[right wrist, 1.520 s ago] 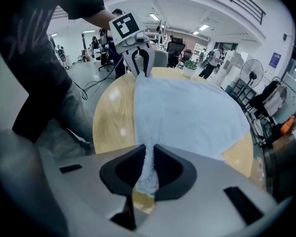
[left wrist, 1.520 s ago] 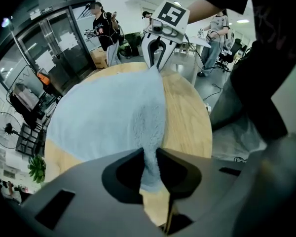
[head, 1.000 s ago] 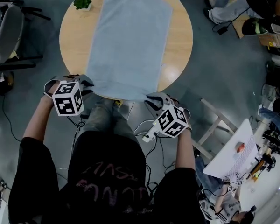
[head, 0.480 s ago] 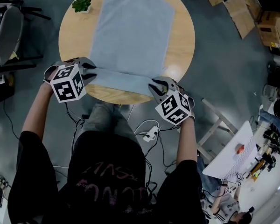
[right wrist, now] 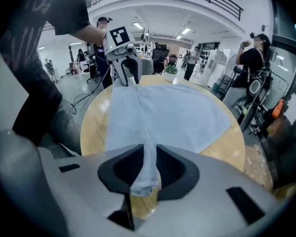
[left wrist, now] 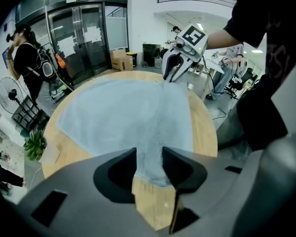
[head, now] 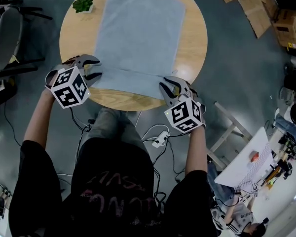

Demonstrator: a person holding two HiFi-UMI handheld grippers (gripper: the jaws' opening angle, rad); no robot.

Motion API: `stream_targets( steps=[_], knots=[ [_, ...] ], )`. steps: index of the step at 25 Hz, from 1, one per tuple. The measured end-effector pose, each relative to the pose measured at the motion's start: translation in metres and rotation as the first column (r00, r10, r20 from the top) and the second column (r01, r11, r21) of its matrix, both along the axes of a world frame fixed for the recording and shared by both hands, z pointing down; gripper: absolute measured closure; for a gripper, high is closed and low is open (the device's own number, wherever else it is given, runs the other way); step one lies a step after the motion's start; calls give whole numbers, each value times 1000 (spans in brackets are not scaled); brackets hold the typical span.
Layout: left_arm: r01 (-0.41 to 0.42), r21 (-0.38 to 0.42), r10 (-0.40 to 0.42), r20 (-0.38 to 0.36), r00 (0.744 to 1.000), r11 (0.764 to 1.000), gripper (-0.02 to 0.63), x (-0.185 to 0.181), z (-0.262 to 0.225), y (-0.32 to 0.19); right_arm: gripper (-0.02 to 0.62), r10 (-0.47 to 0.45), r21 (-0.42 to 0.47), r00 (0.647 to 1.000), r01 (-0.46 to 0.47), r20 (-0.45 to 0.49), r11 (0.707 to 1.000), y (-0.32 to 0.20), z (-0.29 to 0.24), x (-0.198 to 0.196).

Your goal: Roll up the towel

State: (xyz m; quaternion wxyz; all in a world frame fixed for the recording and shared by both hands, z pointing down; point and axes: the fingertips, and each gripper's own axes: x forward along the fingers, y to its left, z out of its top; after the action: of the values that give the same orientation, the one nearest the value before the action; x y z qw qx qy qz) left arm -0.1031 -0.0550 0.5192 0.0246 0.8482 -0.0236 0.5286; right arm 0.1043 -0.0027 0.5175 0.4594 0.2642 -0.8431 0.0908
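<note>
Towel point(head: 140, 33), pale blue, lies flat on the round wooden surface point(head: 193, 38), its long side running from near to far. Its near edge is turned over onto itself in a narrow band that crosses the near part of the surface from left to right. The left claw point(head: 91, 67) sits at the left end of that band and the right claw point(head: 168, 87) at the right end, both pointing steeply down, each topped by its marker cube. In the left gripper view the left claw's jaws stand spread, having just been opening; the corner of the folded band lies between them on the wood, loose rather than squeezed. In the right gripper view the right claw's jaws are close together, after easing apart a little, and the bunched corner of the band fills the narrow gap between them, pinched from both sides. Beyond the band the towel is smooth and single-layered up to the far rim. A small potted plant point(head: 82, 4) stands at the far left of the surface, near the towel's far left corner but apart from it.
</note>
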Motion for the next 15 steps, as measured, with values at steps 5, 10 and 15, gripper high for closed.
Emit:
stream_targets(
  steps=[5, 10, 15],
  knots=[
    [7, 88, -7, 2, 1000, 996, 433, -8, -25, 3, 511, 22, 88, 1000, -22, -4, 996, 8, -31, 9],
    [-15, 152, 16, -5, 1000, 988, 436, -12, -47, 26, 505, -2, 138, 1000, 6, -25, 990, 36, -47, 4],
    [-95, 247, 70, 108, 992, 964, 417, -6, -24, 56, 474, -87, 125, 984, 107, -156, 986, 57, -14, -16]
  ],
)
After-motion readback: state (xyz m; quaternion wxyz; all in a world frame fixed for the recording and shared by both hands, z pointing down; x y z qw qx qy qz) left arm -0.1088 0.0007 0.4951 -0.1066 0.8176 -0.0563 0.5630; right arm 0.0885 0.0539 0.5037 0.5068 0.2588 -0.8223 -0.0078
